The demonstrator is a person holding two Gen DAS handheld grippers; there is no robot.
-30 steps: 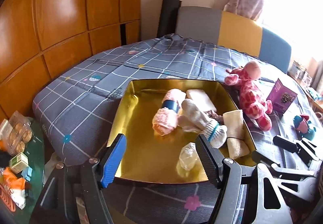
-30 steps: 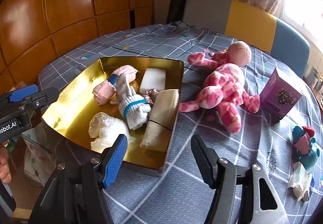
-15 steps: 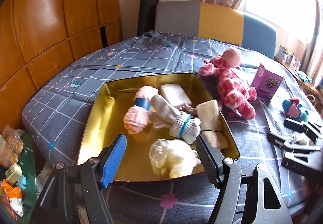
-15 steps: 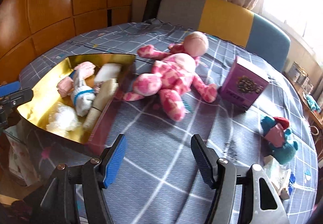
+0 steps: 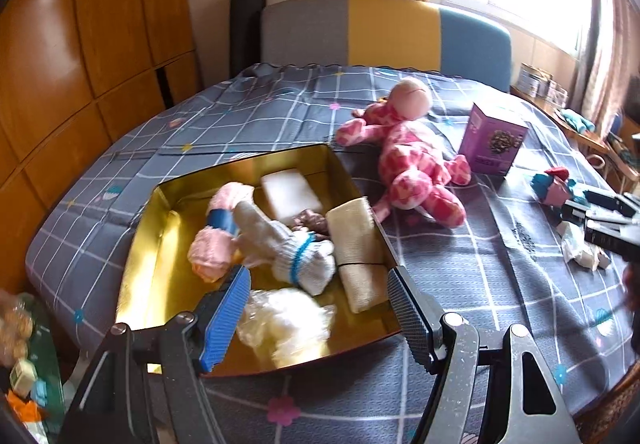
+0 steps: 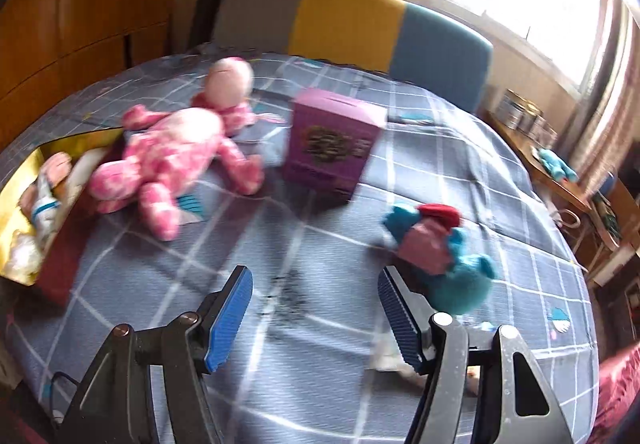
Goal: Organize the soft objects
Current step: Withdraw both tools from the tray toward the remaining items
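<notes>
On the tabletop [image 6: 320, 324], my right tongs [image 6: 316, 318] and left tongs [image 5: 320, 314] gape empty; purple box [image 6: 332, 142] print blurred, unreadable; gold tin [image 5: 160, 252] partly cut off.

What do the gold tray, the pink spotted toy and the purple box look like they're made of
Gold tray: probably thin metal or foil-faced card, since its inside mirrors the light. Pink spotted toy: plush fabric with stuffing, matte, rounded limbs lying limp. Purple box: printed cardboard, with crisp folded edges and a flat face.
</notes>
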